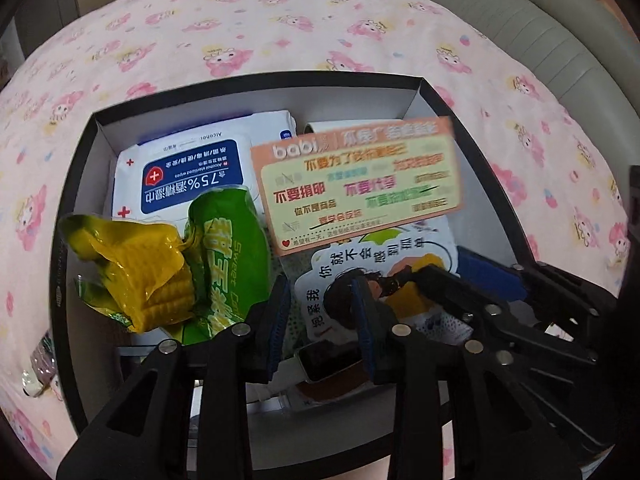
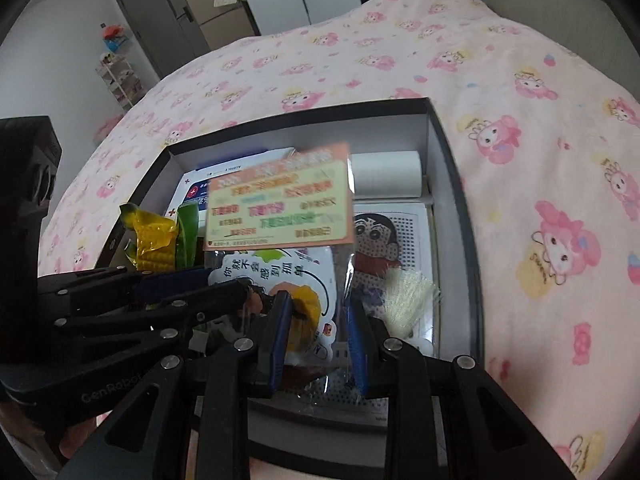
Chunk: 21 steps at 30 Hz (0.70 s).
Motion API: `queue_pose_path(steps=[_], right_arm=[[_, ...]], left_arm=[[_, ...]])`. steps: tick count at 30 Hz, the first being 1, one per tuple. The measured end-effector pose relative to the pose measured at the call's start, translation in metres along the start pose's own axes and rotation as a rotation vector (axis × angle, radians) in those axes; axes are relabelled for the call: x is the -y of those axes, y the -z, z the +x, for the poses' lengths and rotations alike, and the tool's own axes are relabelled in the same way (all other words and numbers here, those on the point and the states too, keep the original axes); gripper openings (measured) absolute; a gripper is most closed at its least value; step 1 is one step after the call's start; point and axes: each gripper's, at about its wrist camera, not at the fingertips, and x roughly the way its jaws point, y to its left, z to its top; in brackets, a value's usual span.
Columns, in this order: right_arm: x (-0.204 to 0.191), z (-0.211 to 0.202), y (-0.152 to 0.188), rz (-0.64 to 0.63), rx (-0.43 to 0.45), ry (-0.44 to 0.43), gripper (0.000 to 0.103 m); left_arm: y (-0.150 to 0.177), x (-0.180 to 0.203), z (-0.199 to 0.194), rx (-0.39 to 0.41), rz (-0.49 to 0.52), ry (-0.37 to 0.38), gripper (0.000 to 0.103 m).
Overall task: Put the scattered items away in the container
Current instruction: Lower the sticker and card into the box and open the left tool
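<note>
Down on the bed [image 1: 280, 20] sits the black box [image 1: 280, 80], white inside and already crowded. A pack of wipes [image 1: 188, 168] lies flat at its far left, with two bags of corn [image 1: 140, 276] piled on its near edge. A white roll [image 2: 388, 174] rests against the far wall, and a dotted cartoon board [image 2: 400, 232] lies along the right side. Over the middle hangs an orange-edged card [image 1: 356, 184] – blurred, tilted, its lower edge meeting a cartoon sheet [image 1: 384, 264] in clear wrap. A watch [image 1: 332, 360] lies below, near the front wall.

Both tools point steeply down into the box, side by side. The left hand-held gripper [image 1: 322, 320] stands at a narrow gap; the wrap's dotted edge shows between its blue pads [image 1: 280, 320], which do not seem to press on it. The right hand-held gripper [image 2: 318, 320] is equally narrow, with the sheet's yellow patch between its pads [image 2: 280, 320] – whether they pinch it I cannot tell.
</note>
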Motion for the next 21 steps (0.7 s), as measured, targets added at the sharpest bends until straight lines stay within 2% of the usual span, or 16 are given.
queue_pose_path(steps=[4, 6, 7, 10, 14, 17, 21], right_arm=[[-0.001, -0.015, 0.001, 0.011, 0.081, 0.054, 0.024], [-0.002, -0.017, 0.000, 0.007, 0.111, 0.083, 0.024], [-0.003, -0.016, -0.002, 0.000, 0.112, 0.088, 0.024], [0.002, -0.004, -0.002, 0.007, 0.068, 0.101, 0.024], [0.006, -0.003, 0.000, 0.009, 0.064, 0.109, 0.024], [0.008, -0.003, -0.001, 0.007, 0.061, 0.095, 0.025], [0.002, -0.003, 0.002, -0.012, 0.048, 0.121, 0.025]], left_arm=[[0.004, 0.005, -0.015, 0.072, 0.015, -0.027, 0.033], [0.006, 0.009, -0.014, 0.073, 0.037, -0.024, 0.032], [0.006, 0.011, -0.011, 0.061, 0.048, -0.027, 0.029], [0.005, 0.014, 0.006, 0.010, 0.059, -0.045, 0.029], [-0.001, 0.014, 0.022, -0.026, 0.050, -0.043, 0.028], [0.001, 0.012, 0.025, -0.030, 0.037, -0.057, 0.029], [0.006, 0.011, 0.014, 0.023, 0.042, -0.060, 0.030]])
